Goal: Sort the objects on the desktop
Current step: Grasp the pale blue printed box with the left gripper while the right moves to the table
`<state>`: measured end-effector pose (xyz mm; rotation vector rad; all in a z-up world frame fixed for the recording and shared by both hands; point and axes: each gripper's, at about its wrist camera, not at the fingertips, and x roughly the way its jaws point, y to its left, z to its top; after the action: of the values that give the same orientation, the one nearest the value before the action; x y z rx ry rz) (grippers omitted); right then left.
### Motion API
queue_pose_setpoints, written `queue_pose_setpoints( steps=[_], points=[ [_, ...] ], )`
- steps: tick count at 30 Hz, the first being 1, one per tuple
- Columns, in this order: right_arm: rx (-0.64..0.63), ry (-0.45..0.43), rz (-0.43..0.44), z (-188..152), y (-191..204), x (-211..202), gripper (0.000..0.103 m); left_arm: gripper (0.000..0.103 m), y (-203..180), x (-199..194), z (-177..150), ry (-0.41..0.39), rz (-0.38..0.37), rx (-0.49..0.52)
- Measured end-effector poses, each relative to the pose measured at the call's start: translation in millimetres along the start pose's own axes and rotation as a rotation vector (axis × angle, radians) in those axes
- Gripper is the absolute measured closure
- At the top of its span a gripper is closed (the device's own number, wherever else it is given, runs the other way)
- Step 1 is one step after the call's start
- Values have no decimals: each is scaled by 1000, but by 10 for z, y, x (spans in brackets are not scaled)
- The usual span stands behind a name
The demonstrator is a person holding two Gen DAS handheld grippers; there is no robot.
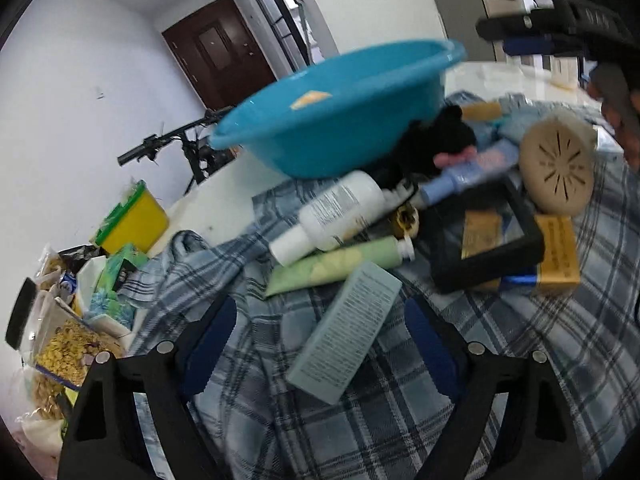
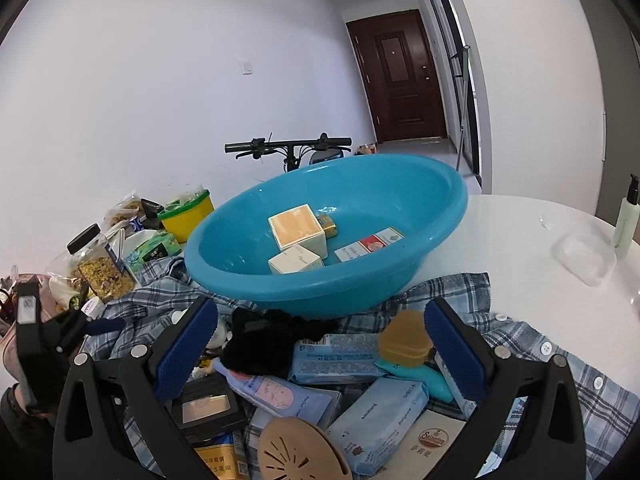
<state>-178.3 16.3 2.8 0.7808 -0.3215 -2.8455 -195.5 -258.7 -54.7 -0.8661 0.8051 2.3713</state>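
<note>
a white tabletop (image 2: 520, 240) carries a rumpled blue-and-white plaid cloth (image 1: 360, 420) heaped with toiletries. white walls, a dark brown door (image 2: 400, 76) and black bicycle handlebars (image 2: 288, 146) stand behind it.

the left gripper (image 1: 320, 340) hangs over the cloth with its jaws spread. a long pale green carton (image 1: 344, 332) lies between its blue pads (image 1: 210, 344), touching neither. just beyond lie a green tube (image 1: 336, 264) and a white bottle (image 1: 332, 216). the right gripper (image 2: 320, 344), also spread and empty, hovers above a black fuzzy item (image 2: 272, 340) and blue wipe packs (image 2: 336, 356), near a round beige vented lid (image 2: 300, 452).

only the right view looks into the turquoise plastic basin (image 2: 420, 256), where 2 cream boxes (image 2: 298, 230), a gold pack and a red-and-white pack lie. it alone shows a slim pale bottle (image 2: 626, 220) at the table's far right. the left view alone shows the carton, and the right gripper at its upper right.
</note>
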Motion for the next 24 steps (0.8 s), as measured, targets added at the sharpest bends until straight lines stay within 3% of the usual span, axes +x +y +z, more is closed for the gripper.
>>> queue_pose_setpoints(
  steps=[11,13,15,17,20,24],
  points=[
    [-2,2,-54,-15,-14,-12,0,15,-142,175,-62,34,13,54],
    [-13,-1,-58,-21,6,-13,0,24,-115,183,-61,38,21,42],
    [-15,2,-59,-25,15,-2,0,44,-83,213,-69,58,-10,23],
    [-13,-15,-62,-27,16,-36,0,52,-47,237,-82,64,-36,-5],
    [-19,-41,-67,-20,36,-89,0,73,-2,262,-86,78,-26,-35],
    [-27,-35,-58,-24,71,-83,0,73,76,182,-93,51,-62,-96]
  ],
)
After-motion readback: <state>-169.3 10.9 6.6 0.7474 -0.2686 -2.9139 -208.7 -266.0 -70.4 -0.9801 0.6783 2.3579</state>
